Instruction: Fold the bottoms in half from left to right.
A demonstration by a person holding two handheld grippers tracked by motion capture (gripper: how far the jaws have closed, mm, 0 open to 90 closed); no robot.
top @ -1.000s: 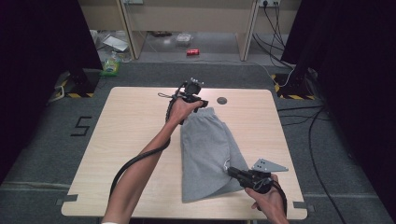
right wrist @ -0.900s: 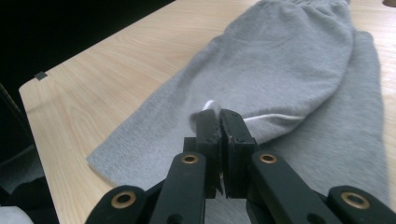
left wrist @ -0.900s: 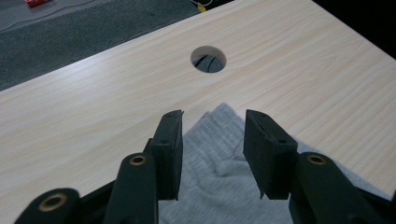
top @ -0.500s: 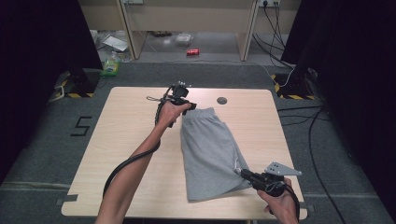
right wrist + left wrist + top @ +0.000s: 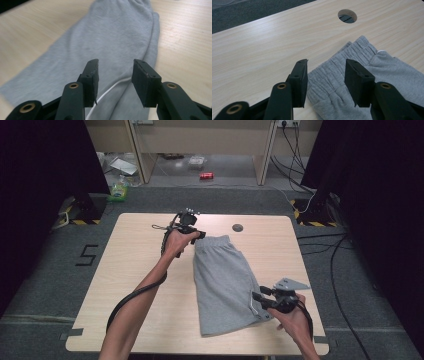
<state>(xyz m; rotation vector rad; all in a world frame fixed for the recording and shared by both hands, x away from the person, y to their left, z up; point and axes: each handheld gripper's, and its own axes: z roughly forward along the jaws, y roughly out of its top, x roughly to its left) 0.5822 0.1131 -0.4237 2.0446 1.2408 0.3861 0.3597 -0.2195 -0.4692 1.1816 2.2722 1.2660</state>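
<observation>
Shorts lie folded on the bench, right of its middle, waistband at the far end; a hole sits behind them; left tongs at the waistband's left corner; right tongs at the near right hem.

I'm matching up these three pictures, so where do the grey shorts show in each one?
High view: grey shorts at table centre, between both grippers.
Left gripper view: waistband lower right, beyond the open jaws.
Right gripper view: leg runs from the jaws to top centre.
Shared landmark: the light wooden table.
</observation>
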